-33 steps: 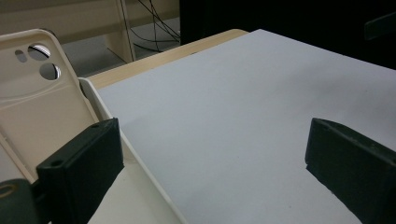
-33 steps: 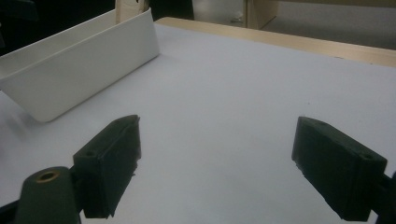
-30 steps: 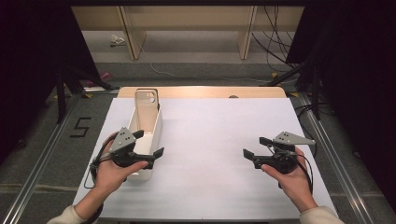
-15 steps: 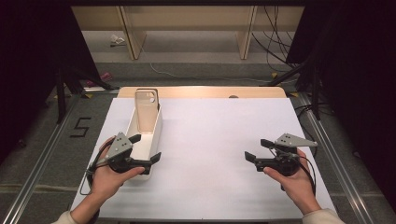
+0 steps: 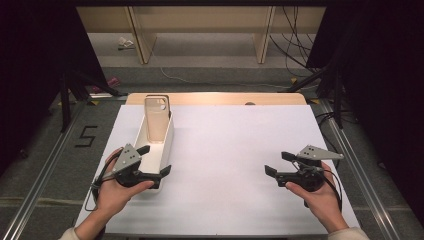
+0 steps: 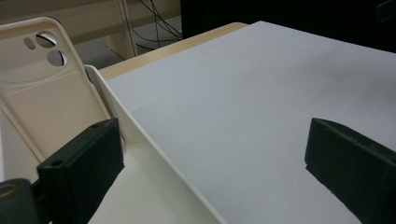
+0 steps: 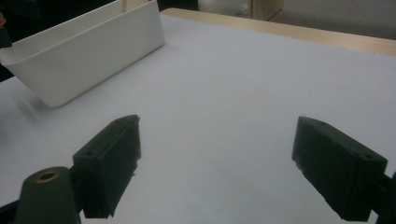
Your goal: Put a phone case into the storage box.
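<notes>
Smooth white tray (image 5: 159,150) near table's (image 5: 240,150) left edge, beige phone case (image 5: 158,117) propped inside; wide bare matte sheet rightward. Left gripper (image 5: 156,161) released astride tray's wall, right gripper (image 5: 277,163) released.

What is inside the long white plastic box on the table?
A beige plastic phone case leans inside the long white plastic box at its far end. The left gripper covers its near end.

Through the left gripper view I see my left gripper (image 6: 212,154) with its two black jaws spread wide, straddling the near wall of the long white plastic bin (image 6: 154,154). A cream phone case (image 6: 44,100) with round camera cut-outs leans inside the bin, beside the white tabletop (image 6: 261,88).
</notes>
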A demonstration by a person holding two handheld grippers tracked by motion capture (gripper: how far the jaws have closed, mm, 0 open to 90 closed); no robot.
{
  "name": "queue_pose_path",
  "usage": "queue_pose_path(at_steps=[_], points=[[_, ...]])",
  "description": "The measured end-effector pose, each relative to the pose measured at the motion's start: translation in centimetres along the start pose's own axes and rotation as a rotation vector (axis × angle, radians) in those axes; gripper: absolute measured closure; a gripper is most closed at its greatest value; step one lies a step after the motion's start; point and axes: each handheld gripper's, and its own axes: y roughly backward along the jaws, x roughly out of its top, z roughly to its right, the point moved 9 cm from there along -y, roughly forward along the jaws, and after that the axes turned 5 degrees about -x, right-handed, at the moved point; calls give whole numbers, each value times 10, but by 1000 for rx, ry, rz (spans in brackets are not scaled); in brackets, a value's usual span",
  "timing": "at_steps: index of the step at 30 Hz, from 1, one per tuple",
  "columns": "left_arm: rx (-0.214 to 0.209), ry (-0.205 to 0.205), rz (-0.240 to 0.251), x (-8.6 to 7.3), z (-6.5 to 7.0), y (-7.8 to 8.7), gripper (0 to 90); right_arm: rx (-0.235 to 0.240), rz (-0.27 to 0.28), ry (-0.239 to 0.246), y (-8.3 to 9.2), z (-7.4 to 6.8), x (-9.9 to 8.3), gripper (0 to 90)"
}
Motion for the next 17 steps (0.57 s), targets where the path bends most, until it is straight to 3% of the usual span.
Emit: queue_pose_path(at_steps=[17], points=[[1,-7,-4,-2,0,-1,41,7,-4,8,-3,-1,-1,163]])
